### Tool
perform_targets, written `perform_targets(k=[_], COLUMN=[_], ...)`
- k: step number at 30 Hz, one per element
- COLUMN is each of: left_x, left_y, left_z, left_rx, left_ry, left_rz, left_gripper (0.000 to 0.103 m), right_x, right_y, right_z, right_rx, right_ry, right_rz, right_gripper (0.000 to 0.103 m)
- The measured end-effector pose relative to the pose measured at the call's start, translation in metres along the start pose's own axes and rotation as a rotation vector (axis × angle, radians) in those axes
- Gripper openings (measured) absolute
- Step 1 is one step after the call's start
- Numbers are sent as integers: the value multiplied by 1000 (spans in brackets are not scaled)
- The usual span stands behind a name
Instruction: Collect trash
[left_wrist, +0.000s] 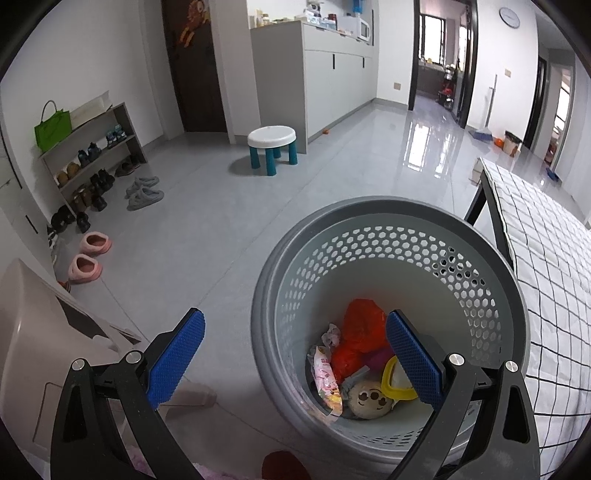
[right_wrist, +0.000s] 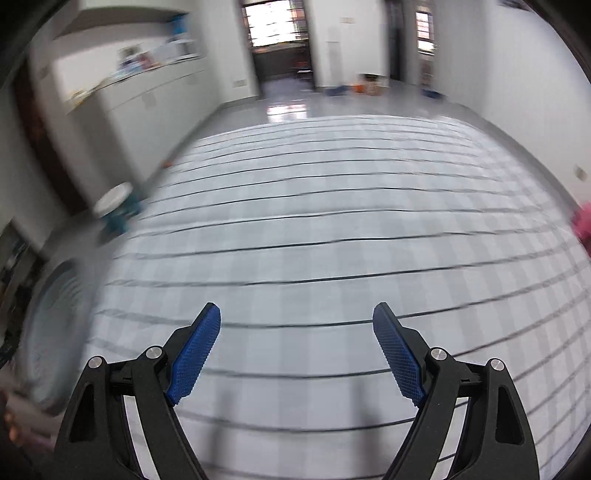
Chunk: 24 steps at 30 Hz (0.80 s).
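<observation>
A grey perforated bin (left_wrist: 399, 218) stands on the floor beside the table in the left wrist view. Inside lie an orange plastic bag (left_wrist: 364, 326), a pink snack wrapper (left_wrist: 325, 380), a round beige toy face (left_wrist: 369, 398) and a yellow ring (left_wrist: 389, 382). My left gripper (left_wrist: 295, 325) hangs open over the bin's near left rim, nothing between its blue pads. My right gripper (right_wrist: 296, 319) is open and empty above the white checked tablecloth (right_wrist: 332, 229); this view is blurred by motion. A pink thing (right_wrist: 583, 223) shows at the cloth's far right edge.
The bin (right_wrist: 55, 314) appears blurred at the left of the right wrist view. A white stool with teal legs (left_wrist: 272, 142) stands on the grey floor. A shoe rack (left_wrist: 92, 155), slippers (left_wrist: 88, 258) and a beige box (left_wrist: 44, 350) line the left side. The table's black leg (left_wrist: 491, 206) stands right of the bin.
</observation>
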<state>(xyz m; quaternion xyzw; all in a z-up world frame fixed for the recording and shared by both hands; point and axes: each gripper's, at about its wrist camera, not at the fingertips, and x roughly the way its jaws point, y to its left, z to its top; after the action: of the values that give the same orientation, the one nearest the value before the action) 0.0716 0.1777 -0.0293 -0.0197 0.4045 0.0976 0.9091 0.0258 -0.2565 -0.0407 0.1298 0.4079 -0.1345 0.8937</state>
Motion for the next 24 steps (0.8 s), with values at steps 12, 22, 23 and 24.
perform_targets(k=[12, 22, 23, 24], left_x=[-37, -59, -59, -59], left_y=[-4, 12, 15, 18], left_z=[-21, -25, -24, -22], left_rx=[9, 13, 11, 10], left_ry=[-76, -116, -118, -123], left_rz=[-32, 3, 6, 10], left_gripper=[97, 97, 97, 97], right_x=[36, 46, 48, 48], right_y=[-121, -133, -133, -131], right_z=[18, 14, 16, 18], right_rx=[151, 181, 187, 190], right_ry=[43, 56, 56, 57], right_rz=[-229, -287, -289, -292], right_gripper=[82, 95, 95, 95])
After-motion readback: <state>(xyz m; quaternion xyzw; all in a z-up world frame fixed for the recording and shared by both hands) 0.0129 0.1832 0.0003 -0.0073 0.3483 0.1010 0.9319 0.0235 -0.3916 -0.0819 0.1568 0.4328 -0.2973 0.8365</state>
